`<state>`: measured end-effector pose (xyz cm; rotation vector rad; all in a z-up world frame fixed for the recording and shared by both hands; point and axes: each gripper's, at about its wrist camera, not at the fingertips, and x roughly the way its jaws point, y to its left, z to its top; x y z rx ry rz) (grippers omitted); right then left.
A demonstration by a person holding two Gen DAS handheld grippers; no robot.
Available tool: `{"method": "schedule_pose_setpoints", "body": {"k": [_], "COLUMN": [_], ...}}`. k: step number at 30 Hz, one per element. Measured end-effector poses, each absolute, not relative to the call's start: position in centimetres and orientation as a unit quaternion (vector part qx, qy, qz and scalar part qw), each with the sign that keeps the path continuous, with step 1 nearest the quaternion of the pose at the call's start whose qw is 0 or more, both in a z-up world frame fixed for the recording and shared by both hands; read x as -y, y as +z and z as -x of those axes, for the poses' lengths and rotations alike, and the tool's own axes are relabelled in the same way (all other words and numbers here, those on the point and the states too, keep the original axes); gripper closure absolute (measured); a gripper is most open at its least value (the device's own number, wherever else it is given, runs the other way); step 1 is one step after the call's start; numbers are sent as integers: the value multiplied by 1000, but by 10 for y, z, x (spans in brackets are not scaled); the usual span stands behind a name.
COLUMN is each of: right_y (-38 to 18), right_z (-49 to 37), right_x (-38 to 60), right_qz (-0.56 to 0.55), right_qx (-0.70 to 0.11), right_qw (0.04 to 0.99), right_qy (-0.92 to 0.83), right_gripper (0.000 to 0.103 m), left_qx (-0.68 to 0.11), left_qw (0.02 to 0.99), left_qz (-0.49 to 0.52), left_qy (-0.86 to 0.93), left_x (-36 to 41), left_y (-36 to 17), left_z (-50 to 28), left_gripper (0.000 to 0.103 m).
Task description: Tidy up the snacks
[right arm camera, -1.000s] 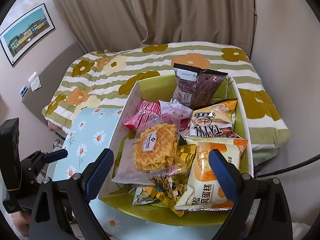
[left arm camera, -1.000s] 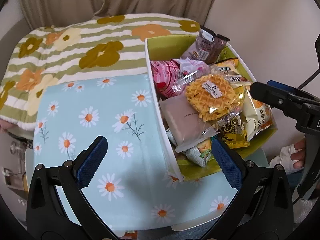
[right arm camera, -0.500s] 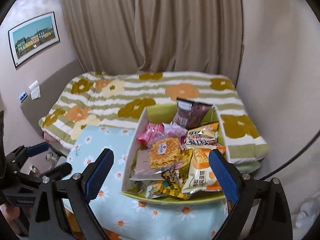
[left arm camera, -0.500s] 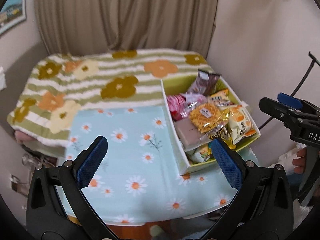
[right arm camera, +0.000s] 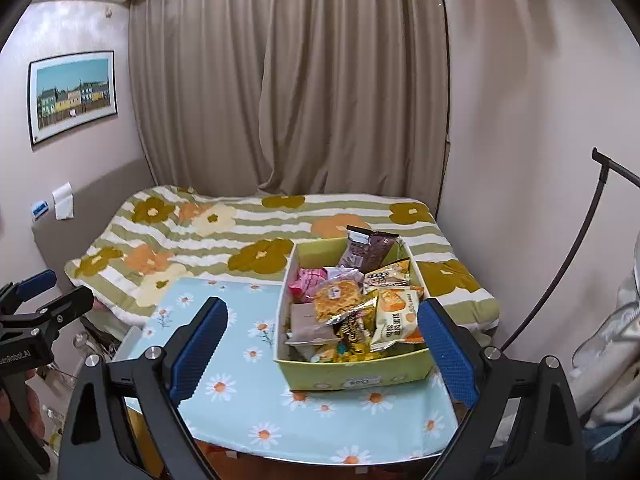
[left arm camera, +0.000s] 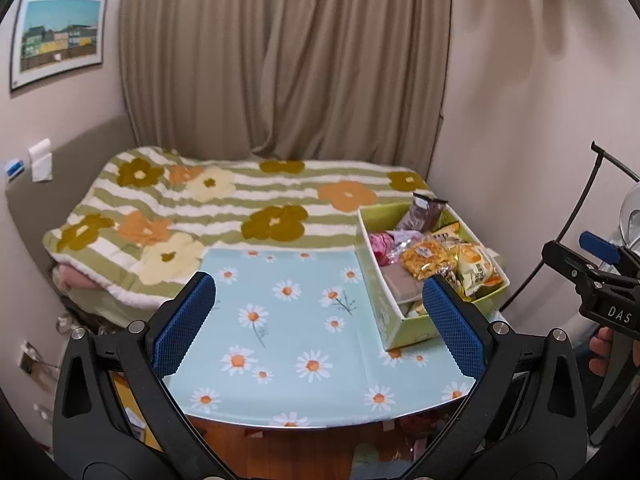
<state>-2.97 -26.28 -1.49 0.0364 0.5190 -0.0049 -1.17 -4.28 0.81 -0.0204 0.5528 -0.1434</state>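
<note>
Two tools hang above a small bench (left arm camera: 304, 364) draped in smooth pale-blue cloth printed with white daisies. At its far right corner stands a rectangular yellow-green box (right arm camera: 352, 372) with thin stiff walls, its long axis running from the near edge of the bench toward the bed (left arm camera: 224, 204). It is heaped with snacks in glossy crinkled wrappers: a round golden waffle (right arm camera: 338, 295) with a grid surface in clear film lies on top near the middle, an orange-and-white cake packet (right arm camera: 394, 316) leans to its right, a flat mauve-grey packet (right arm camera: 308, 320) lies along the left wall, a pink wrapper (right arm camera: 306, 280) sits behind that, and a dark brown pouch (right arm camera: 370, 250) stands upright against the far wall with its sealed end up. The left tool (left arm camera: 316, 324) has its black jaws spread wide with nothing between the blue dimpled pads (left arm camera: 184, 324); it hovers over the bare cloth, with the box ahead and to its right, the right pad overlapping the box's near corner in the left wrist view. The right tool (right arm camera: 322, 350) is likewise spread and empty, with the box's near end framed between its pads (right arm camera: 448, 354) in its own camera. The bed's fluffy blanket carries green and white stripes with large olive, orange and cream flowers, and beige pleated curtains (right arm camera: 288, 80) hang behind it.
</note>
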Motion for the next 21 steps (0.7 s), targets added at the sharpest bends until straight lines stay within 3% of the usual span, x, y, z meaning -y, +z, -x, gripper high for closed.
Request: {"method": "schedule_pose_setpoints", "body": {"k": [21], "right_y": [-17], "right_z": [49], "right_x": [251], "right_qz": [-26], "right_qx": [-243], "right_qw": [970], "right_qy": [-15], "right_gripper": [8], "left_qx": [-251], "left_qw": [964], "left_qz": [0], "left_qy": [-89], "left_x": [37], "left_y": [9], "left_z": [36], "left_gripper": [0]}}
